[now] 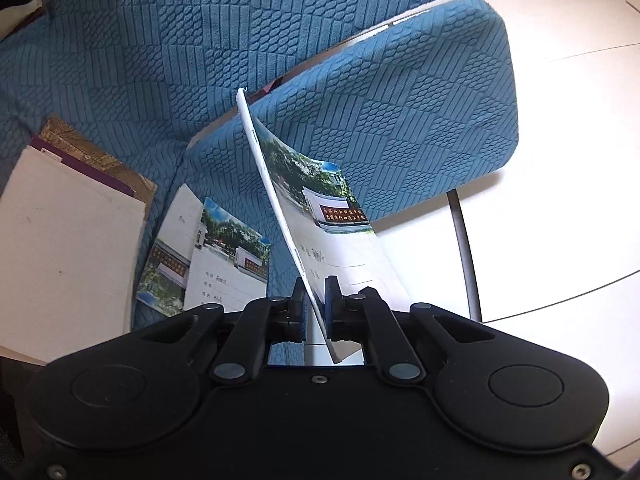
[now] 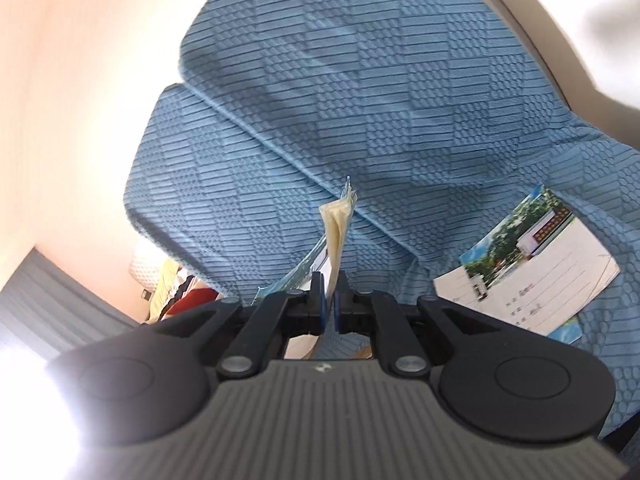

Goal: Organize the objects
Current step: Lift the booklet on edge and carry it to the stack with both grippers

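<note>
In the left wrist view my left gripper point(image 1: 316, 292) is shut on the lower edge of a thin booklet point(image 1: 320, 208) with a photo cover. It hangs edge-up above the blue textured sofa cover point(image 1: 160, 60). Two similar booklets point(image 1: 208, 256) lie overlapping on the cover below it. In the right wrist view my right gripper point(image 2: 330, 284) is shut on another thin booklet point(image 2: 338, 232), seen edge-on with yellowish pages. A further photo-cover booklet point(image 2: 528, 272) lies flat on the blue cover point(image 2: 360, 80) to the right of it.
A white book point(image 1: 68, 248) rests on a purple and a brown one point(image 1: 100, 156) at the left. White floor tiles point(image 1: 560, 120) and a black leg point(image 1: 464, 240) show at the right. Coloured cloth items point(image 2: 172, 288) lie past the sofa edge.
</note>
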The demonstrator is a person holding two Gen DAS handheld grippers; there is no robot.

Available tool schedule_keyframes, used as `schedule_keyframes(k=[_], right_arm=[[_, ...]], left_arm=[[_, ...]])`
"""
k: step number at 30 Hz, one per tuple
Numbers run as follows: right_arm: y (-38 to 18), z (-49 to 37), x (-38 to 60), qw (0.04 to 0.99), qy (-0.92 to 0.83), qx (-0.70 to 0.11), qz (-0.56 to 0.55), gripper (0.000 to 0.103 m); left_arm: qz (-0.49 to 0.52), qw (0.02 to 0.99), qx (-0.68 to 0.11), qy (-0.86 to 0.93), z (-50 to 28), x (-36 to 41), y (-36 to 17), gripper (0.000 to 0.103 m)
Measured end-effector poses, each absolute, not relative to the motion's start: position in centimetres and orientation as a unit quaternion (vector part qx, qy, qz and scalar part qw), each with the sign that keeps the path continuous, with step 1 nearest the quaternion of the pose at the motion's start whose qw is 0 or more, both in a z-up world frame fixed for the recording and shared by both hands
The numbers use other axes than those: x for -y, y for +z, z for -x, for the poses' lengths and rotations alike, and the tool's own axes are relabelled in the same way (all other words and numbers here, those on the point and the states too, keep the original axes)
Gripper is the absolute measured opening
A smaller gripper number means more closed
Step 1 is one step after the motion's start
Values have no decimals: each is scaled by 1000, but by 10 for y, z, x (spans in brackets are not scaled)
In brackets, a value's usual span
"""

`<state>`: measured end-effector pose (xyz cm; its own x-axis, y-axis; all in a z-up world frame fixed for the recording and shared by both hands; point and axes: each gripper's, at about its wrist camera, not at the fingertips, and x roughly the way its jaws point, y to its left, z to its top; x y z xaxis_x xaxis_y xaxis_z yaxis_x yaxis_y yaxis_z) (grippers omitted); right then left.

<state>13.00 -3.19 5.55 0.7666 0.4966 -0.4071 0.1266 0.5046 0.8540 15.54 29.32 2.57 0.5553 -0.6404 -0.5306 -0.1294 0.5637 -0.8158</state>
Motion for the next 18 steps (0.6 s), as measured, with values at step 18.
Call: schedule_keyframes(k=[18], right_arm=[[38, -125, -39, 805, 147, -359, -449, 7]], left_arm=[[419, 792, -418, -149, -129, -358, 6, 7]])
